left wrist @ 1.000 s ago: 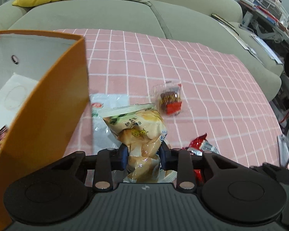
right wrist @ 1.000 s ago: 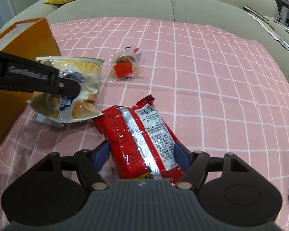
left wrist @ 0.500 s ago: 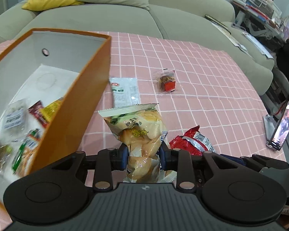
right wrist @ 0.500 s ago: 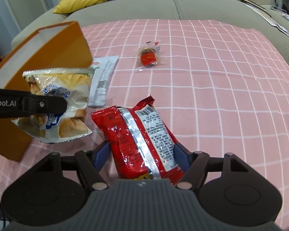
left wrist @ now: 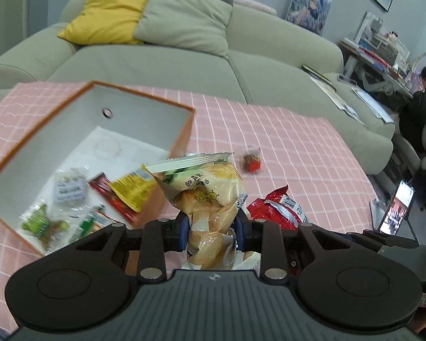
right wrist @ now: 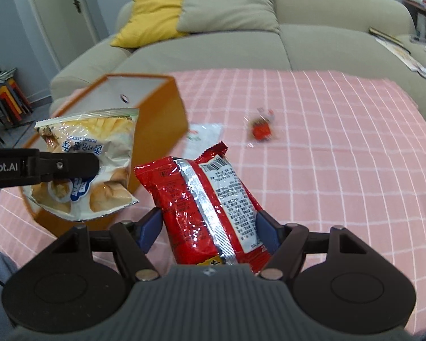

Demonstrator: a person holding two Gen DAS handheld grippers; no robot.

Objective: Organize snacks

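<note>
The box [left wrist: 181, 130] stands open-topped at the cloth's [left wrist: 312, 153] left edge; its far half is bare, its near half strewn with packets [left wrist: 71, 190]. Right of it a small red snack [left wrist: 251, 163] and, seemingly, a flat white packet [right wrist: 201, 136] lie on the cloth.

"Robot.AI" on left gripper [right wrist: 96, 167]
</note>
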